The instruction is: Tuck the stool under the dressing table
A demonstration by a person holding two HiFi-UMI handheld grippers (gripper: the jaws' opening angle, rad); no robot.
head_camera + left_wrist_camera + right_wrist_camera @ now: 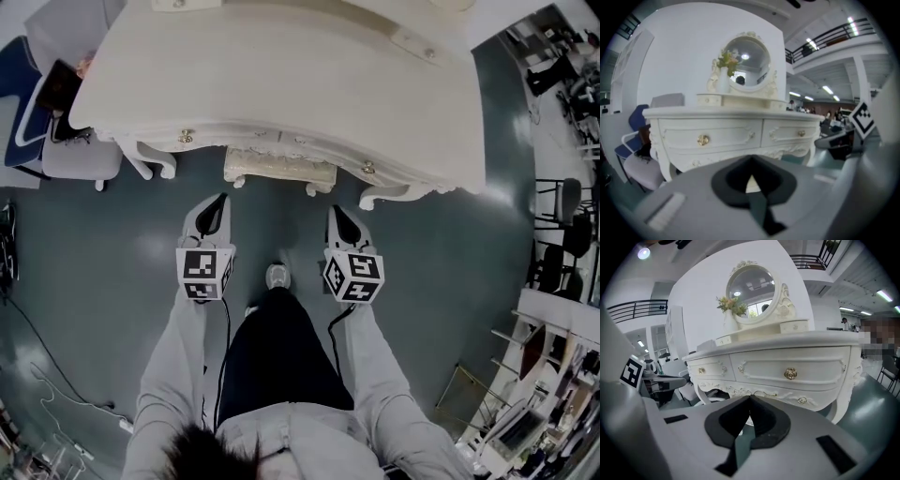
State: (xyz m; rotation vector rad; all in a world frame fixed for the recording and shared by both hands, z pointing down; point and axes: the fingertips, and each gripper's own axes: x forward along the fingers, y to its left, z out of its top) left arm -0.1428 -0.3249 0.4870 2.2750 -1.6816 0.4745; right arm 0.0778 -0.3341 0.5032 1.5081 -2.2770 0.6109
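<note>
The cream stool (279,169) sits under the front of the white dressing table (281,75), only its padded edge showing in the head view. My left gripper (213,214) hangs shut and empty in front of the table, left of the stool. On the other side my right gripper (339,221) is also shut, holding nothing. In the left gripper view the table's drawers (736,136) fill the middle beyond the closed gripper (751,161). The right gripper view shows the drawer front (787,371) and round mirror (751,286) past its closed gripper (750,399).
A grey chair (80,155) and a blue chair (21,84) stand left of the table. Cables lie on the grey floor (84,309) at the lower left. Racks and chairs crowd the right edge (562,216). The person's legs and a shoe (277,276) are between the grippers.
</note>
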